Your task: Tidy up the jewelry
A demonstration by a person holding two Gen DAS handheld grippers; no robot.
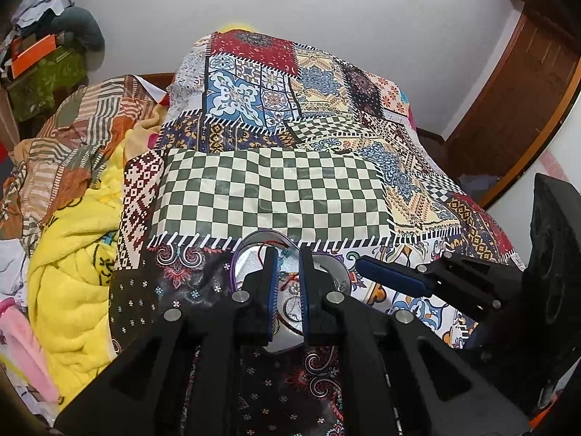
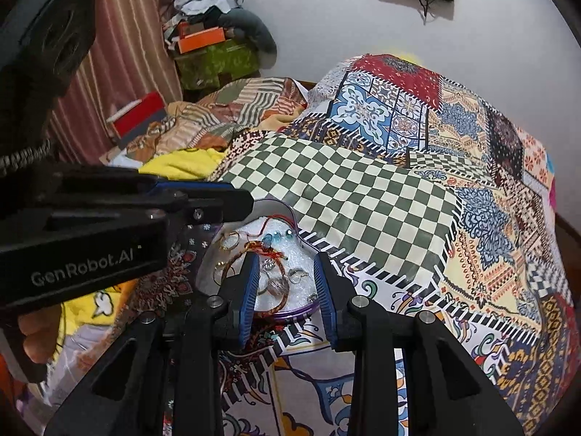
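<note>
A heart-shaped box with a purple rim [image 2: 290, 315] and white lining sits on the patchwork bedspread; it also shows in the left wrist view [image 1: 250, 247]. It holds a brown bangle [image 2: 232, 265], gold rings [image 2: 229, 241], blue beads [image 2: 276, 236], silver rings [image 2: 296, 274] and a red thread [image 1: 270, 242]. My left gripper [image 1: 289, 283] hangs over the box with its jaws a narrow gap apart, nothing clamped. My right gripper [image 2: 288, 279] is open over the box's near side, its fingers straddling the bangle and silver pieces.
The bedspread [image 1: 276, 189] rises over a mound behind the box. A yellow blanket [image 1: 72, 272] and striped cloth [image 1: 72, 138] lie to the left. A cluttered pile [image 2: 214, 51] stands by the far wall. A wooden door [image 1: 515, 101] is at the right.
</note>
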